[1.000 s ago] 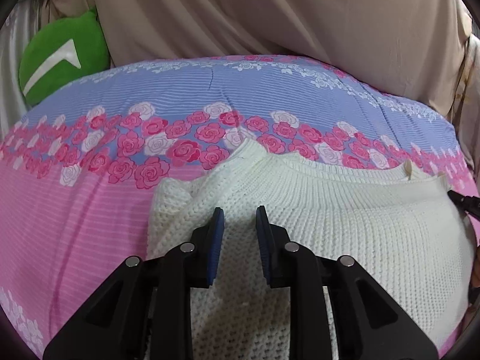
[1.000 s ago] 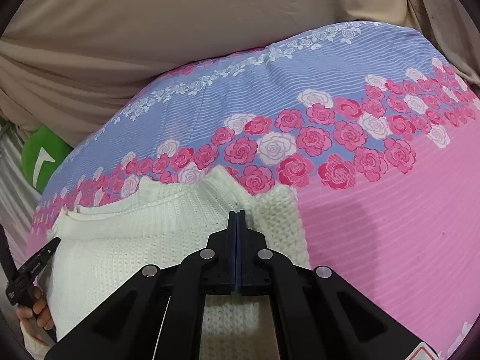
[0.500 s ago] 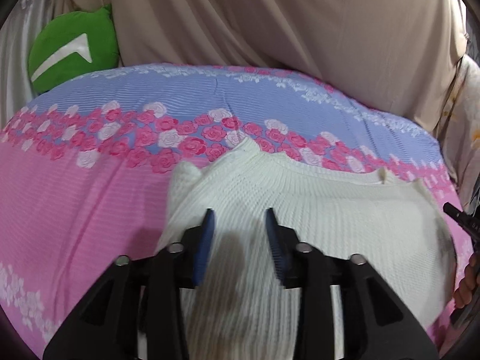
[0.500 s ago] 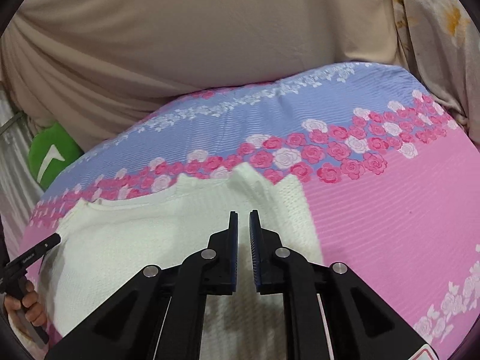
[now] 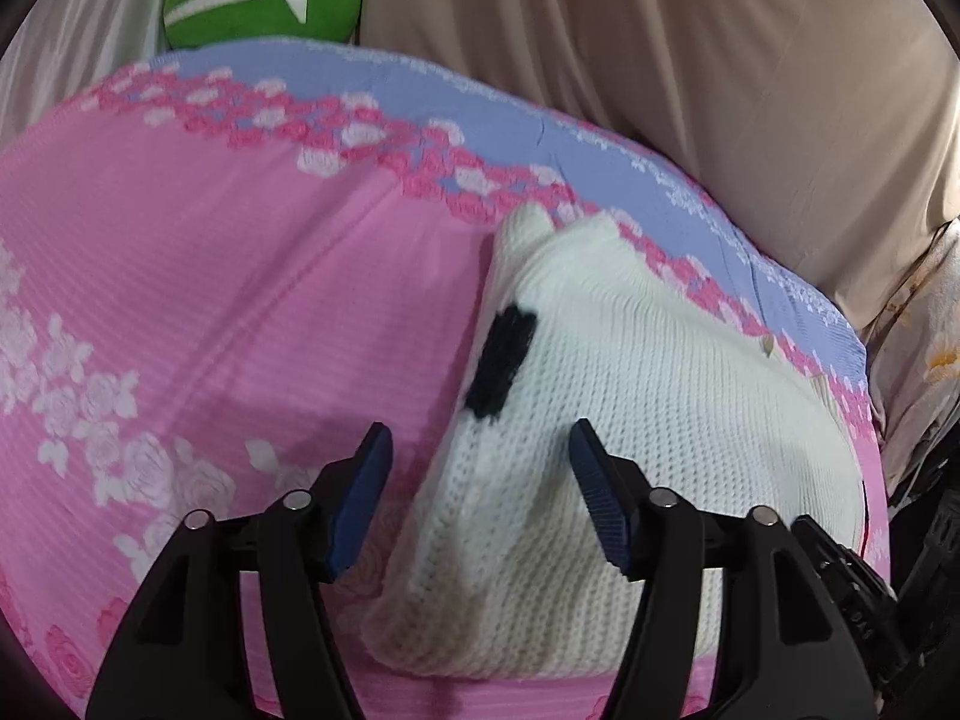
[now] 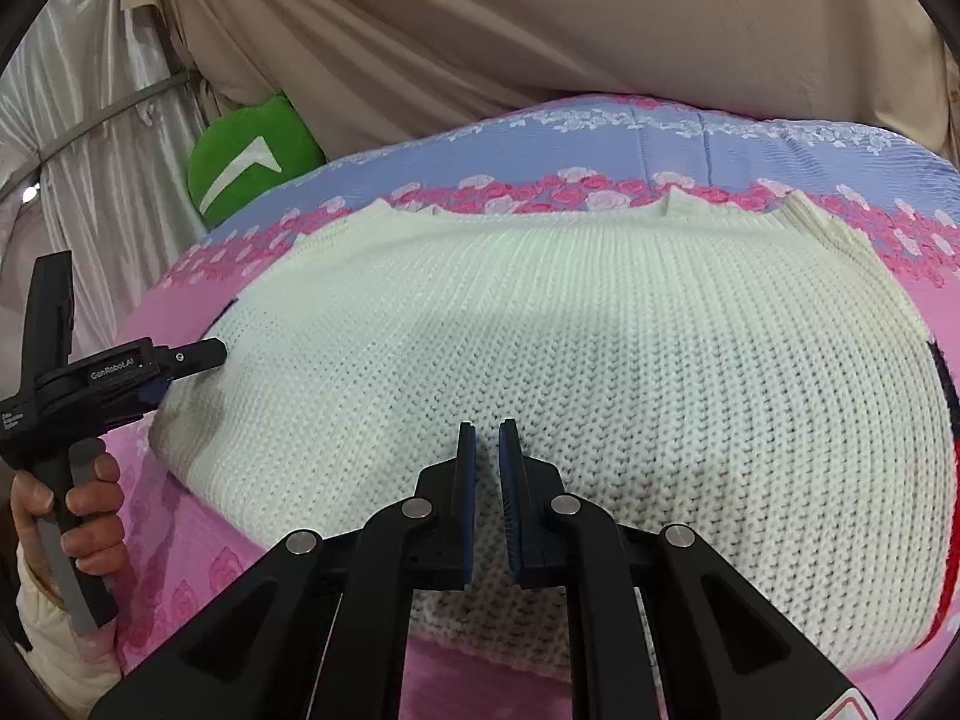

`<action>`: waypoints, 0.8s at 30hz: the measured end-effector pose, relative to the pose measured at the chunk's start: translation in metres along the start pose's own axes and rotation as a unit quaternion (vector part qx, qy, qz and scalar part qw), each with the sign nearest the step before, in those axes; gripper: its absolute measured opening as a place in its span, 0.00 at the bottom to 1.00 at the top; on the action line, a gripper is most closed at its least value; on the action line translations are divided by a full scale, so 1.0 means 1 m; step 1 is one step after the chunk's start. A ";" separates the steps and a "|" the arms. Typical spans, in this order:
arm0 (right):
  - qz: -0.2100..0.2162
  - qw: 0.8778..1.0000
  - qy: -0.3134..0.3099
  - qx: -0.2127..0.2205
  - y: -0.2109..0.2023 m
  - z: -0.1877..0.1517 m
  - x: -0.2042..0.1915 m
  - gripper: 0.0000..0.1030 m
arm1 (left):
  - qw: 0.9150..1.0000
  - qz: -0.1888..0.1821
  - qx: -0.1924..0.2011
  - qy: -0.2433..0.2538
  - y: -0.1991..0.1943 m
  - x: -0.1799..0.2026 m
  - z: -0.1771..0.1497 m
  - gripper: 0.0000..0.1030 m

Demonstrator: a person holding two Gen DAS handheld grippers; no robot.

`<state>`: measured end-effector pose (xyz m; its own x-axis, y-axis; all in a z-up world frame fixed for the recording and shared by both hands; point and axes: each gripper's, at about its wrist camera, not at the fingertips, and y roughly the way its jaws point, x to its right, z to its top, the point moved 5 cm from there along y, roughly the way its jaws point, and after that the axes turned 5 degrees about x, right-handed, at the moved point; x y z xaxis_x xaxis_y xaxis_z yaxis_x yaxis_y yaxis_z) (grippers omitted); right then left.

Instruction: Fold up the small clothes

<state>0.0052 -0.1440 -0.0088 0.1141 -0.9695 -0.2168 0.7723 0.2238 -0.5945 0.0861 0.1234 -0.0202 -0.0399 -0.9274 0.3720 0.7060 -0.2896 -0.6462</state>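
White knit sweater (image 6: 570, 372) lies folded flat on the pink floral bedspread (image 5: 198, 312), spread out ahead of both tongs. Left gripper (image 5: 480, 501): jaws wide and opening, sweater's left edge runs between them but the pads aren't pressing it, so nothing held. Right gripper (image 6: 487, 498): jaws narrow, a thin gap, hovering over the near middle of the knit with no cloth pinched. Black patch (image 5: 501, 363) on the sweater sits just ahead of the left tongs. Risks as I see them: the loose open knit could snag on a pad's edge and drag the top layer, undoing the fold; the left tongs straddle the edge, so closing there may grab only one layer; soft bedspread could bunch up in the pinch too.
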 end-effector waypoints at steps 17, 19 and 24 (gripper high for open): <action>0.037 0.997 0.060 0.014 -0.018 -0.006 0.010 0.12 | 0.992 -0.089 0.051 0.080 -0.041 0.100 0.019 0.22; 0.044 0.996 0.079 0.024 -0.031 -0.008 0.019 0.14 | 0.985 -0.113 0.061 0.115 -0.053 0.136 0.019 0.22; 0.016 0.993 0.105 0.051 -0.074 -0.018 0.051 0.16 | 0.961 -0.165 0.050 0.218 -0.052 0.247 0.000 0.22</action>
<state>-0.0574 -0.2083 0.0099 0.0153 -0.9179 -0.3966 0.8311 0.2322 -0.5053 0.0396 -0.0902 0.1055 -0.5494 -0.8070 0.2166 0.6684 -0.5801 -0.4656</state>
